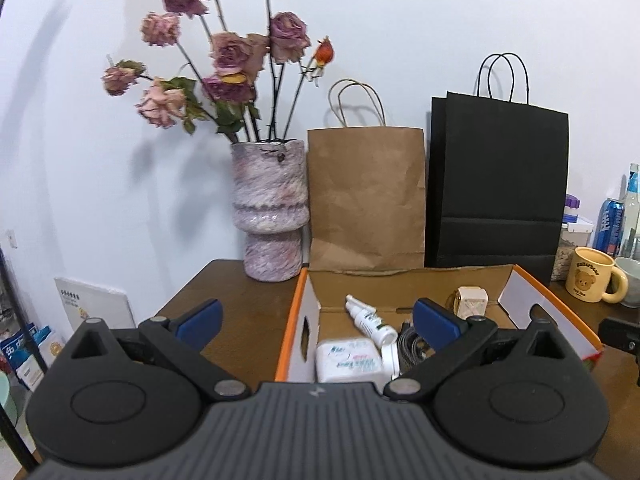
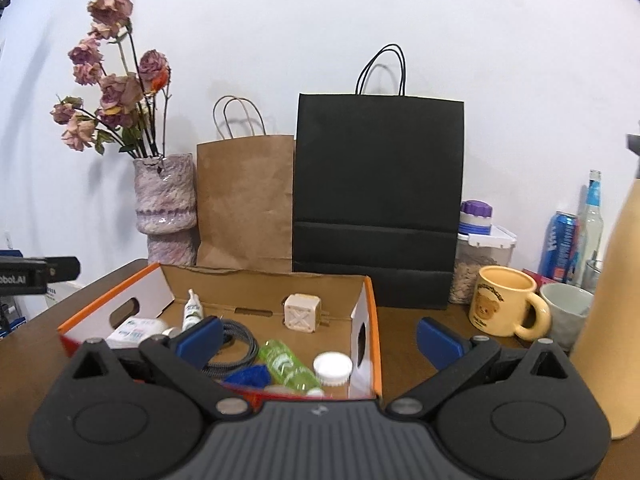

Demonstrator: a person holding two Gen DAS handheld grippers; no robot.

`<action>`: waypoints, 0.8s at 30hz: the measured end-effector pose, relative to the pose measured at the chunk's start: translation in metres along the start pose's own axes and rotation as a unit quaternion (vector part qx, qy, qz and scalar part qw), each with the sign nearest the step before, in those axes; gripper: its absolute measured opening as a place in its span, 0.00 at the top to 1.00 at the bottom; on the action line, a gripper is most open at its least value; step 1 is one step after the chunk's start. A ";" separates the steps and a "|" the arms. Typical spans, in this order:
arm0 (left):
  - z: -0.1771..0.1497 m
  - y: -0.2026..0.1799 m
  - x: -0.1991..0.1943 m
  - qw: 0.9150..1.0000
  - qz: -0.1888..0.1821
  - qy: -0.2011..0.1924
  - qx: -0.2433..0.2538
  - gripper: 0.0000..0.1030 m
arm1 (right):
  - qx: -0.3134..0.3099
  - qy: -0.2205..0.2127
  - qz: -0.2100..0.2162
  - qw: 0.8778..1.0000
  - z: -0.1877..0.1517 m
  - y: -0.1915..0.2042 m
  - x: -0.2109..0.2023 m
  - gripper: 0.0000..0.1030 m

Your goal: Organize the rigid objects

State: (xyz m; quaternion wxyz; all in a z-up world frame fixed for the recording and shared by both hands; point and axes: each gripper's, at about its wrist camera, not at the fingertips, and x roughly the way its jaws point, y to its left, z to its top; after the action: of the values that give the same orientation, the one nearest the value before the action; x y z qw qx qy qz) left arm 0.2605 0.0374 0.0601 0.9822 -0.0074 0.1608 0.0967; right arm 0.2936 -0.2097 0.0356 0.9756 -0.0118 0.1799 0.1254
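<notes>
An open cardboard box with an orange rim sits on the brown table. Inside it lie a white spray bottle, a white printed pack, a beige cube plug and a dark cable. The right wrist view also shows a green bottle, a white-capped jar and a blue item in the box. My left gripper hovers open before the box's left end, holding nothing. My right gripper is open at the box's right end, also holding nothing.
Against the wall stand a mottled vase of dried roses, a brown paper bag and a black paper bag. Right of the box are a yellow bear mug, a grey cup, a blue can, a glass bottle and a lidded container.
</notes>
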 end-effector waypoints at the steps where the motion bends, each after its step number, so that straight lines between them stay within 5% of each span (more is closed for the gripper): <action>1: -0.002 0.002 -0.007 1.000 0.000 0.002 -0.001 0.00 | 0.000 0.001 0.000 1.000 -0.003 0.000 -0.007 0.00; 24: -0.075 0.038 -0.117 0.999 0.010 0.044 0.010 0.00 | 0.019 0.045 0.001 0.999 -0.077 -0.002 -0.127 0.00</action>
State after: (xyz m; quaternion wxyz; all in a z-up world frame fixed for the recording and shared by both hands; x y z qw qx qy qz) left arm 0.1204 0.0495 0.0264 0.9732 -0.0001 0.2047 0.1044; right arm 0.1525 -0.2472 0.0084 0.9664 0.0007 0.2263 0.1219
